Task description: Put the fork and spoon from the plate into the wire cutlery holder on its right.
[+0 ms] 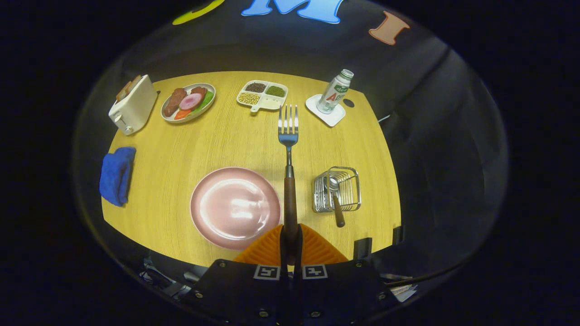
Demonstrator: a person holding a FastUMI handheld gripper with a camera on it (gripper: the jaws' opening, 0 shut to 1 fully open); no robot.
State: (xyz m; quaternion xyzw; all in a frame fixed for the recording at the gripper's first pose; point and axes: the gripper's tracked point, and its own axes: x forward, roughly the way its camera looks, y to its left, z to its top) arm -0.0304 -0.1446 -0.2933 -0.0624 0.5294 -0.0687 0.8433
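The wire cutlery holder [337,189] stands on the yellow wooden desk [235,136] just to the right of the pink plate [234,207], and the spoon [335,197] already lies in it, bowl down among the wires and its brown handle sticking out over the near rim. The plate itself is bare and glossy, catching the light. Beyond the plate, on the far side of the desk, sits a white divided dish [263,95] with dark seeds, green grains, pale beans and one white compartment; left of that is an oval plate of food [188,102] carrying slices of meat, something pink and a green leaf. Further left a white toaster [132,105] holds bread in its slots. Beyond the holder a small bottle [334,91] stands upright on a white coaster [326,113]. A folded blue cloth [117,174] lies well to the left of the pink plate. The hand-held gripper [290,235] has its orange fingers [267,246] pressed onto the fork [288,158] by the dark wooden handle, held up between plate and holder. Its steel neck and four tines point straight ahead, away from the fingers.
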